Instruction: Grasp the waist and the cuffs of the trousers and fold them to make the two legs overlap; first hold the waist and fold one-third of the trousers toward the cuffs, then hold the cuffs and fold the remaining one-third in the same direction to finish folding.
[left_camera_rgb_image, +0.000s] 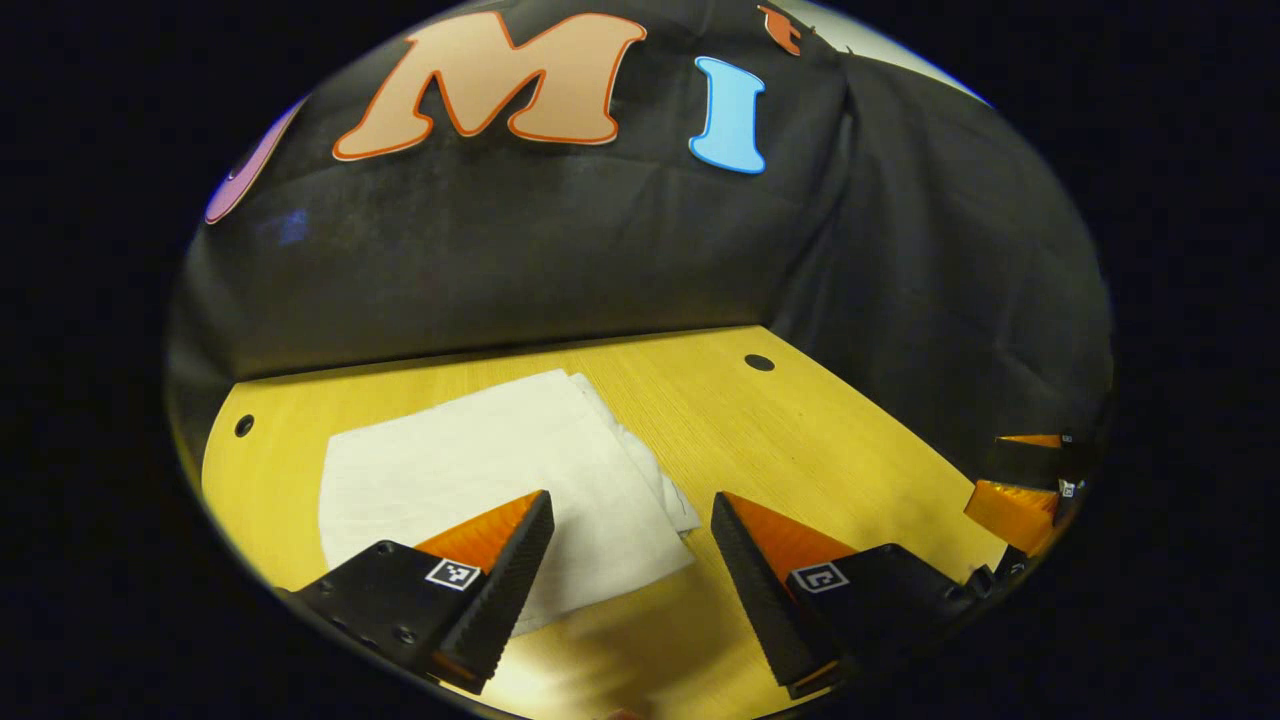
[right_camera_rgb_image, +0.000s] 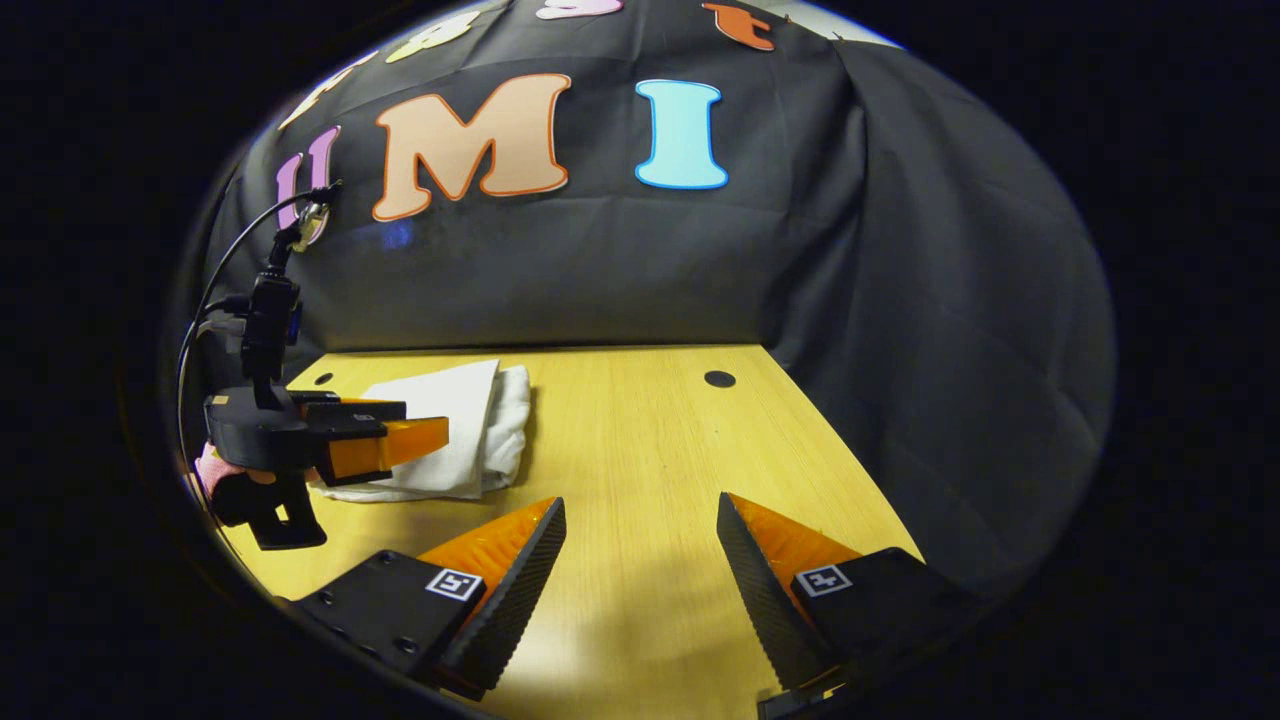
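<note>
Black cloth walls close in a yellow wooden table (right_camera_rgb_image: 640, 450), and on it the white trousers (left_camera_rgb_image: 480, 480) lie as a compact, flat rectangle with several layered edges showing along one side. Judging by that stacked shape, the leg overlap and both thirds look done, so little seems left beyond perhaps a final tidy and withdrawing. In the left gripper view the left gripper (left_camera_rgb_image: 632, 560) hangs just above the near edge of the trousers with its fingers spread apart and nothing between them. In the right gripper view the right gripper (right_camera_rgb_image: 640, 565) is likewise spread wide and holding nothing, over bare table, well apart from the trousers, which sit toward the back left beside the other gripper.
</note>
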